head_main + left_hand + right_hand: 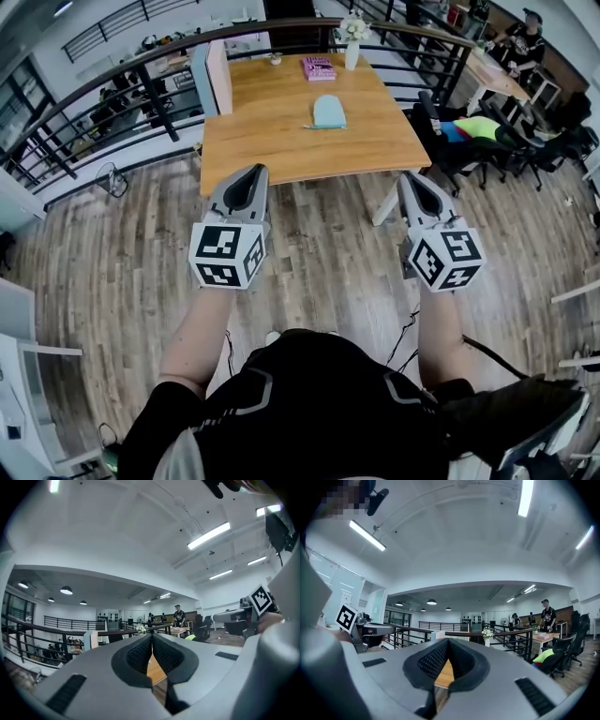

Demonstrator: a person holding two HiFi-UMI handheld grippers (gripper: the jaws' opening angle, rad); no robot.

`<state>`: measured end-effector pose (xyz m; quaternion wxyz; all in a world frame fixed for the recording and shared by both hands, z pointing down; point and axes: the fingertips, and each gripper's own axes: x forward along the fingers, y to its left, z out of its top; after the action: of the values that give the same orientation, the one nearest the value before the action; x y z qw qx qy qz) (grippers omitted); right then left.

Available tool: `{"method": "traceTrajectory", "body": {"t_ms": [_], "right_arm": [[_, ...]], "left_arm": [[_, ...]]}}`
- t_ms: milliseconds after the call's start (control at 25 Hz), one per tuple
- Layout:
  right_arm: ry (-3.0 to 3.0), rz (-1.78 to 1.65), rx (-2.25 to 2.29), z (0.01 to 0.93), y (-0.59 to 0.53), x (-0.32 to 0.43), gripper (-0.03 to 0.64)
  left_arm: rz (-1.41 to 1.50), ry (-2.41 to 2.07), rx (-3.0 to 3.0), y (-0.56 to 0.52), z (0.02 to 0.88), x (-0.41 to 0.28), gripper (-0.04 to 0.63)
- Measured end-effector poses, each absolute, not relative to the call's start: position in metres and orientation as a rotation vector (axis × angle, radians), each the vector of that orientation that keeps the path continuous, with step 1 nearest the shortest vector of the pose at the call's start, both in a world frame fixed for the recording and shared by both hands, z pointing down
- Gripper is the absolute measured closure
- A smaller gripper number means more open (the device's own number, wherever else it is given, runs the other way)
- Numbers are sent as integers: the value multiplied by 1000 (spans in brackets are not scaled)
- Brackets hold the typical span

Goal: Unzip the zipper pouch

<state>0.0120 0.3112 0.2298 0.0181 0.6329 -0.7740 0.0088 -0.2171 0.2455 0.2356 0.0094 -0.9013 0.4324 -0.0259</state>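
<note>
Pouch (328, 112), pale blue, lies flat near the middle of the wooden tabletop (272, 141), well apart from both grippers, which hover over the floor (319, 248) short of its near edge. The left gripper (252, 172) and the right gripper (410, 178) each have jaws pressed together on nothing. Likely trouble: the zipper pull is too small to make out from here, so a pinch could miss it, and an unpinned pouch may simply slide toward the far edge instead of unzipping.
</note>
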Motion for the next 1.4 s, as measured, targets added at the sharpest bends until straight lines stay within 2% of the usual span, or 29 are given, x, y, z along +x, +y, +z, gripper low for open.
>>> {"method": "traceTrajectory", "body": {"t_ms": [160, 600, 720, 760, 800, 840, 1080, 1280, 1400], "right_arm": [[-2403, 39, 1974, 229, 311, 16, 611], [-2431, -18, 1949, 223, 308, 16, 608], [-2440, -25, 1925, 223, 306, 16, 551], [-2445, -29, 1918, 223, 306, 16, 531], [-2450, -33, 1912, 222, 305, 16, 513], [-2455, -36, 1906, 223, 305, 17, 500], [-2428, -31, 1892, 227, 298, 30, 412], [-2433, -14, 1870, 234, 294, 44, 410], [-2447, -15, 1863, 238, 291, 53, 408]], "left_arm": [[13, 1345, -2908, 244, 233, -218, 566], [34, 1215, -2872, 257, 226, -202, 565], [-7, 1203, -2867, 256, 229, -199, 561], [-24, 1189, -2867, 257, 231, -197, 537], [-36, 1180, -2866, 257, 232, -195, 469], [-41, 1178, -2868, 256, 233, -193, 433], [-42, 1209, -2894, 250, 241, -183, 390], [-50, 1220, -2910, 246, 248, -174, 336], [-36, 1219, -2940, 244, 249, -163, 336]]}}
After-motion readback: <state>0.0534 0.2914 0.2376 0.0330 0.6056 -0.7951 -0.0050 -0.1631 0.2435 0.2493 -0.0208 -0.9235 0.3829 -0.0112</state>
